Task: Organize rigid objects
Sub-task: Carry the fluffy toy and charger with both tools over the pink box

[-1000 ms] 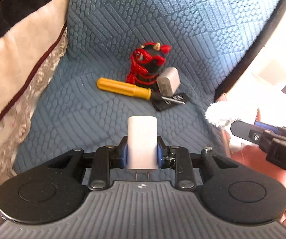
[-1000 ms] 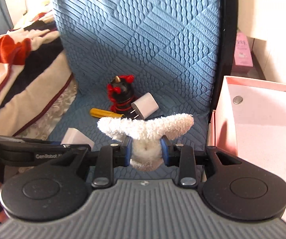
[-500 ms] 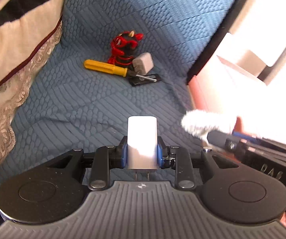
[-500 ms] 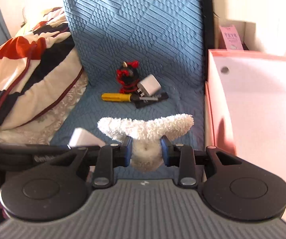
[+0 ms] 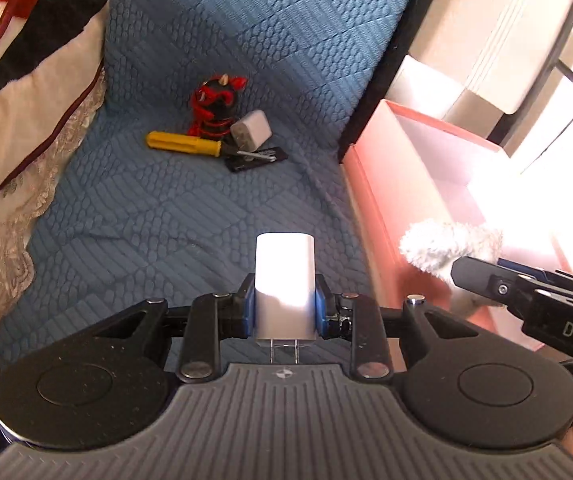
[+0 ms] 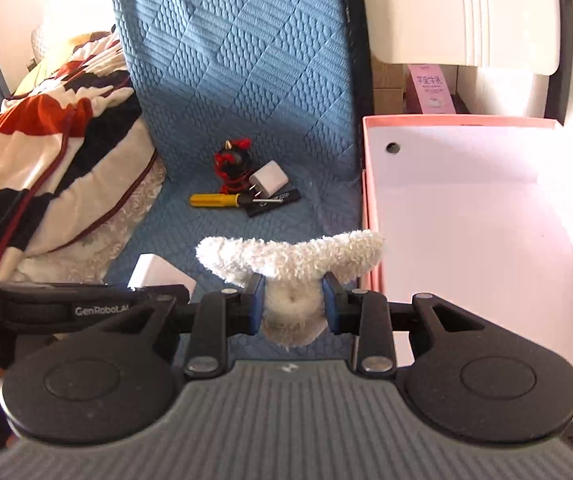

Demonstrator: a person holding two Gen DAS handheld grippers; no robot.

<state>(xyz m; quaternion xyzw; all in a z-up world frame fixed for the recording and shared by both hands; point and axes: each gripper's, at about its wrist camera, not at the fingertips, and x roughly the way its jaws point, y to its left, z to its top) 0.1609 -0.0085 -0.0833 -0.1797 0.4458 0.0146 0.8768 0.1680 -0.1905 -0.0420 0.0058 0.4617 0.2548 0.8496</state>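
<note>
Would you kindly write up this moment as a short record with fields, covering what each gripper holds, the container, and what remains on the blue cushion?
left gripper: shut on white charger, prongs toward the camera
right gripper: shut on fluffy white toy
container: pink box, open, nothing visible inside, right of the blue cushion
left on cushion: yellow screwdriver, second white charger, red-and-black figure, black flat item, all clustered together
beside cushion: patterned blanket

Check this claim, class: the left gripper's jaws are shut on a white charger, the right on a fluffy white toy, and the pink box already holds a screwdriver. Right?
One error. The right wrist view shows the pink box holding nothing; the yellow-handled screwdriver lies on the blue cushion. The left gripper does hold the white charger, the right gripper the fluffy white toy.
</note>
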